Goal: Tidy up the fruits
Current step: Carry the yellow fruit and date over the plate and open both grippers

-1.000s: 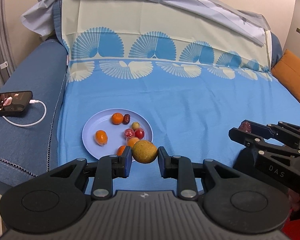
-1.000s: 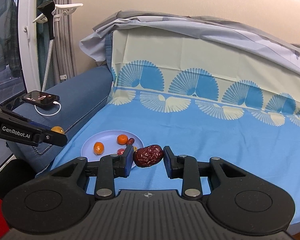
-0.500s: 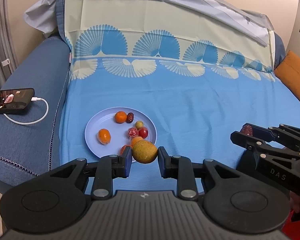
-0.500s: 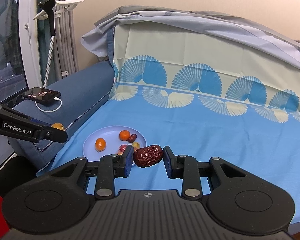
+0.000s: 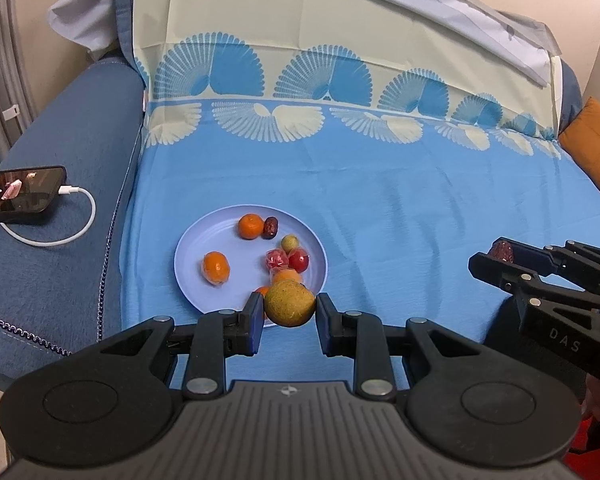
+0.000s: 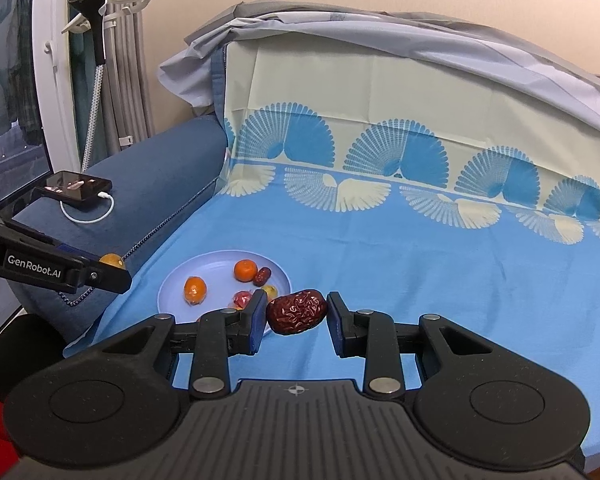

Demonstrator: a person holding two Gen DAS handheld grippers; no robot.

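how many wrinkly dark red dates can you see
2: one wrinkled dark red date held in the right claw, one small dark red date on the round pale blue plate. Others may be hidden.

A: We see soft, even indoor light on the blue sheet [image 5: 380, 200]; shadows are faint.

B: We notice fisheye bending at the edges and dark corners. The window [image 6: 4, 80] looks dim. The plate [image 5: 196, 248] stays sharp, without glare.

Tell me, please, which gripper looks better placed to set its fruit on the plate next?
Probably the left gripper: its round yellow-green fruit hangs at the pale blue round plate's near rim. The right gripper, holding the wrinkled dark red date, sits off the plate's right edge.
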